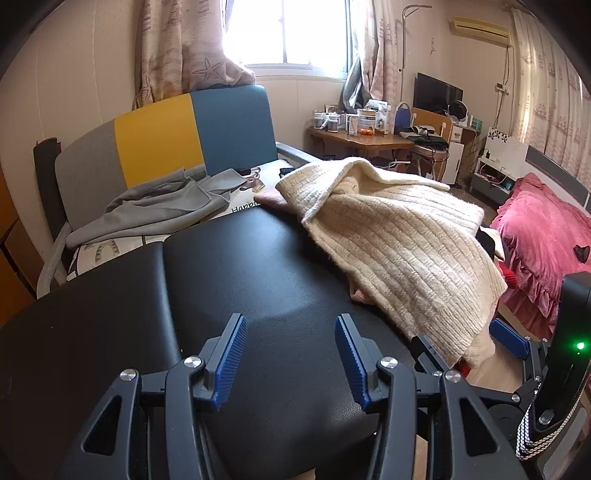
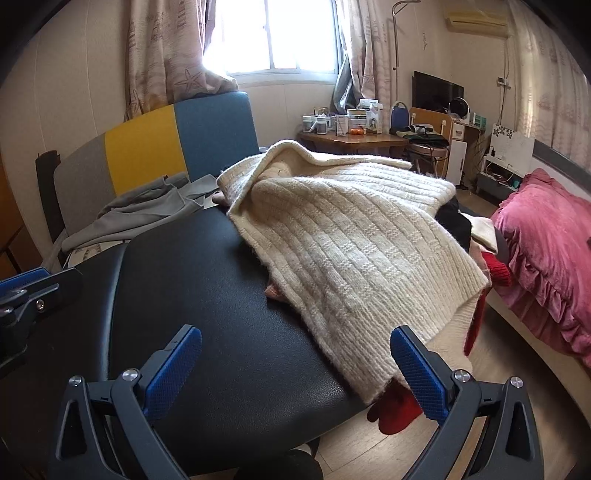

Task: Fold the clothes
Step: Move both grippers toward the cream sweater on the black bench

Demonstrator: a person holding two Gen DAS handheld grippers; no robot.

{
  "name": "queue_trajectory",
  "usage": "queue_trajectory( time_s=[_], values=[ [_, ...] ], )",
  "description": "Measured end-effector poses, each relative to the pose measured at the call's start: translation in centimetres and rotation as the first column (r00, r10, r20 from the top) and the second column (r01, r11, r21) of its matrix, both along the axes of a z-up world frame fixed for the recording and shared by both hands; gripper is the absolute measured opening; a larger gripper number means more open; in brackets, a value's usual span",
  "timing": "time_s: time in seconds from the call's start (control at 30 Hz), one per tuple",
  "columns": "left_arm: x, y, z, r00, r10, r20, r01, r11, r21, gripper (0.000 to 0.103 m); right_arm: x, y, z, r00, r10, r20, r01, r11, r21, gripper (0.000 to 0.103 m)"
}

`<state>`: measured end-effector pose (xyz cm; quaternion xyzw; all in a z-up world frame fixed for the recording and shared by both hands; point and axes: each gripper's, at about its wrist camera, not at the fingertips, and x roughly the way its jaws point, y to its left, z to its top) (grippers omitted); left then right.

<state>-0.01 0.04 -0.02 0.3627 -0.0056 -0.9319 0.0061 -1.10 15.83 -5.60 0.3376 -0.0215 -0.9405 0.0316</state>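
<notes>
Now the cream knit sweater (image 2: 354,243) lies crumpled on the black tabletop (image 2: 229,280), draping off its right edge. Nearer than the sweater, left claw (image 1: 291,354) and right claw (image 2: 295,373) both gape wide, empty.

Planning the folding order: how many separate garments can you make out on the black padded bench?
At least 4: cream knit sweater on top, pink piece beneath, red garment hanging off the near edge, black one behind. More may be hidden.

A: What stands behind the black padded surface (image 1: 236,266)?
B: A grey, yellow and blue sofa (image 1: 159,133), under a curtained window (image 1: 284,33).
A: And to the right?
B: A cluttered wooden desk (image 1: 362,138), a dark monitor (image 1: 437,94), and a bed in pink ruffled bedding (image 1: 546,236).
</notes>
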Motion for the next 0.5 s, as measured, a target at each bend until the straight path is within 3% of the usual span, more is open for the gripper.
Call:
queue_trajectory(
  time_s=[0.33, 0.5],
  values=[
    [0.5, -0.6, -0.9, 0.999, -0.027, 0.024, 0.026, 0.999, 0.035, 0.051, 0.0, -0.7, -0.6, 1.000, -0.019, -0.009, 0.019, 0.999, 0.028, 0.103],
    [1.2, -2.0, -2.7, 0.999, -0.024, 0.025, 0.022, 0.998, 0.061, 0.055, 0.4, -0.4, -0.3, 0.995, -0.085, -0.048, 0.088, 0.994, 0.060, 0.103]
  ],
)
